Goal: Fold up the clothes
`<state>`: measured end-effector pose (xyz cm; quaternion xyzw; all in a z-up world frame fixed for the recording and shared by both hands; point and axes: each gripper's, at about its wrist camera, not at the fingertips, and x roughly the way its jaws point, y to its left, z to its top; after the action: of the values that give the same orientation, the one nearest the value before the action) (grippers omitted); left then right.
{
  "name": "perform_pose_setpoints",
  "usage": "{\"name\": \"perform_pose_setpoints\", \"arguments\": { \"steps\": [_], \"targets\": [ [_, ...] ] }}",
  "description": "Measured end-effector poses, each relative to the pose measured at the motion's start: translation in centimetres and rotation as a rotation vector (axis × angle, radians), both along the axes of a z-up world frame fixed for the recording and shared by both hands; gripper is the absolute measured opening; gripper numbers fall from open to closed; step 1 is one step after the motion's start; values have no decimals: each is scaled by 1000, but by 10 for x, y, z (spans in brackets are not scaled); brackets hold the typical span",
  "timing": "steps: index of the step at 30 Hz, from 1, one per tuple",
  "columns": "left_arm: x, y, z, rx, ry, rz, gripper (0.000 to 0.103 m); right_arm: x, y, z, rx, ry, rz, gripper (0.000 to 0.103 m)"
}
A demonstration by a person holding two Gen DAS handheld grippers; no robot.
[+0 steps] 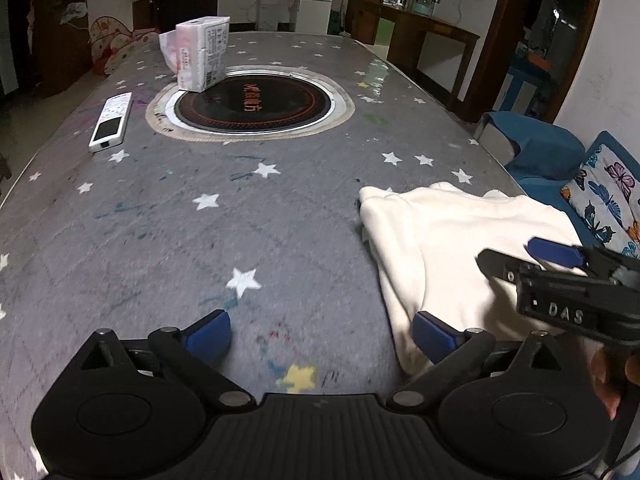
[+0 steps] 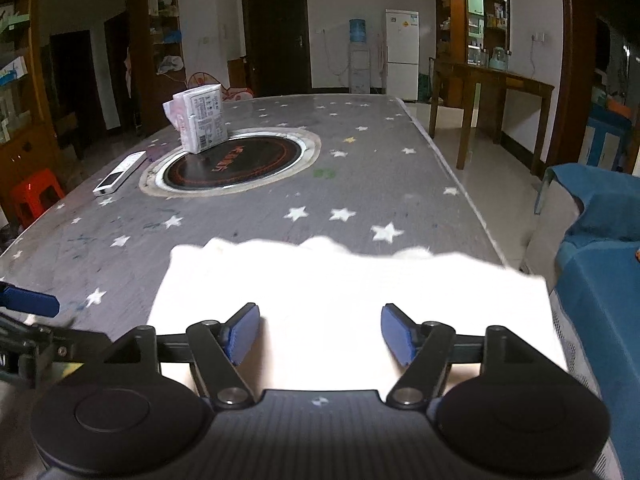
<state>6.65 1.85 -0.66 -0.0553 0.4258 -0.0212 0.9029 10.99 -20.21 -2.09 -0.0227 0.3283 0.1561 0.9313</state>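
Nearest you, on the right side of the table [image 1: 280,216], lies the white garment [image 1: 440,240], bunched and partly folded, its right edge at the table's edge beside a blue-covered seat [image 2: 600,300].

Your left gripper [image 1: 322,334] hovers over the grey star-printed cover with jaws wide and nothing between them. Its right blue pad [image 1: 434,336] sits at the garment's near left edge; whether it touches the cloth, you cannot tell. Its left pad is over bare cover, near a white star.

Your right gripper [image 2: 320,336] hangs over the garment [image 2: 340,300], jaws wide, both blue pads above white cloth, gripping nothing. In the left wrist view the right gripper [image 1: 556,256] comes in from the right, low over the cloth, with your hand [image 1: 608,376] behind it. Contact with the fabric cannot be judged.

Farther out, mid-table: a round black cooktop [image 1: 256,104] set in a pale ring. A white packet [image 1: 200,54] stands upright on its far left rim. Left of the cooktop a white remote [image 1: 111,122] lies flat, apart from the ring.

Beyond the table: a wooden side table [image 2: 492,92] on the right, a white fridge [image 2: 402,54], a water dispenser [image 2: 359,58] just left of it, and a dark door [image 2: 278,38].
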Motion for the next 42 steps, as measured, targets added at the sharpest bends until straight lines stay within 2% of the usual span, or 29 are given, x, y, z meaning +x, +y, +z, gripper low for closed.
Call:
{"name": "perform_pose_setpoints", "arguments": {
  "steps": [3, 15, 24, 42],
  "targets": [
    [-9, 1, 0, 10, -8, 1, 103, -15, 2, -1, 1, -6, -7, 77],
    [-42, 10, 2, 23, -49, 36, 103, -53, 9, 2, -12, -25, -21, 91],
    [-61, 7, -1, 70, -55, 28, 103, -71, 13, 6, -16, -18, -36, 100],
    [-75, 5, -12, 63, -16, 35, 103, -93, 11, 2, -16, 12, -45, 101]
  ]
}}
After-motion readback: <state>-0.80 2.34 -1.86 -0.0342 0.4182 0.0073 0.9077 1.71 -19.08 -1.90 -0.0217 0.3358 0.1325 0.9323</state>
